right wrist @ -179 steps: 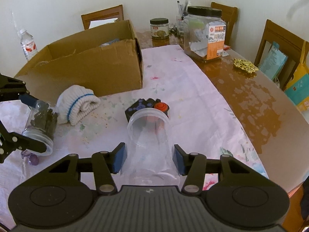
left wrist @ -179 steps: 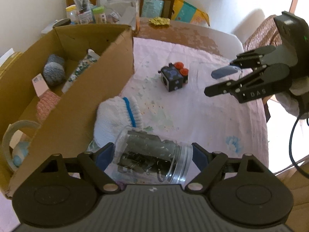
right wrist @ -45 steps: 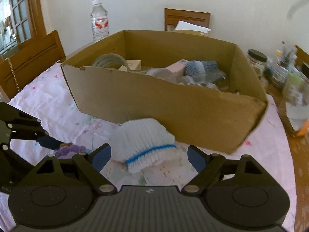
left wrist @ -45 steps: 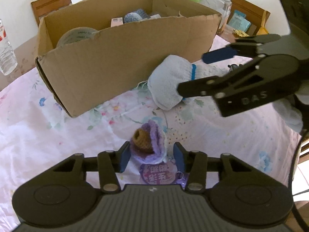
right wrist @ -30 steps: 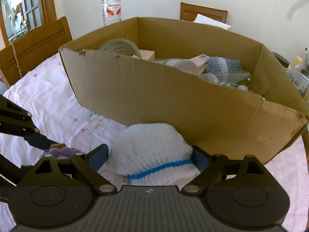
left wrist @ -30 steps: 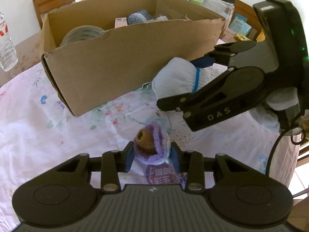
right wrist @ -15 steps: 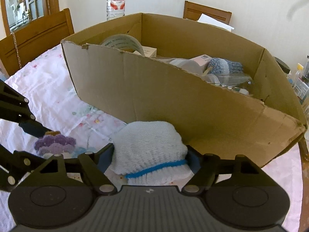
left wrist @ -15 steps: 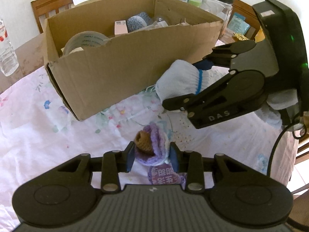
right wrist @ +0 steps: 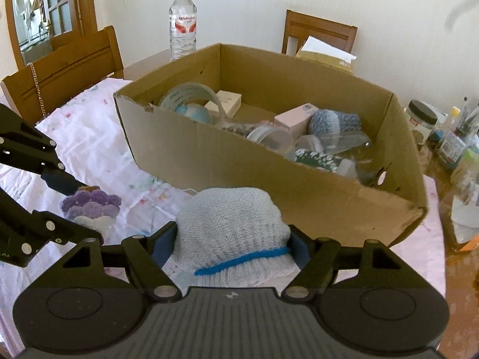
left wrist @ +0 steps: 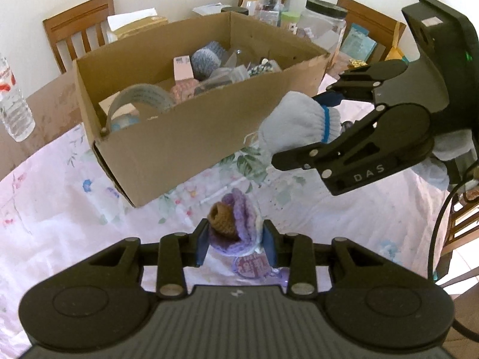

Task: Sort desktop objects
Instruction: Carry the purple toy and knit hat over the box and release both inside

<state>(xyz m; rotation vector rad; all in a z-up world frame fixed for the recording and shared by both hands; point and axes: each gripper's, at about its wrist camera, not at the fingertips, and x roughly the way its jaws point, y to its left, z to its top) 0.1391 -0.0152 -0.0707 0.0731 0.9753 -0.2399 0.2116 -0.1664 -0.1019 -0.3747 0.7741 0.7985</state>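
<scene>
Purple crochet toy (left wrist: 235, 224), lower centre of the left wrist view: clamped between the pads of the left gripper (left wrist: 235, 243), tag hanging below it. Compared with a second and a half ago, when the jaws stood either side of it on the cloth, it now looks clear of the desk (left wrist: 60, 209).

White knit glove (right wrist: 230, 230) with the blue band, lower centre of the right wrist view: squeezed between the pads of the right gripper (right wrist: 232, 246). A second ago those jaws were wide around it; now they press its sides (fabric bulges above the pads).

Both items appear raised since the half-second-old frames: the cardboard box (left wrist: 191, 137) now shows more of its inside, with the tape roll (left wrist: 139, 100), pink carton (left wrist: 182, 67) and blue-grey knit ball (left wrist: 208, 58) lying in it.

Reading: both picks done, carry stage begun. Box sits in the upper middle of both views, near wall just beyond each load. Next need, as I judge it: lift over that near wall, then release inside.

Water bottle (right wrist: 183, 15) stands beyond the box, out of the path.
</scene>
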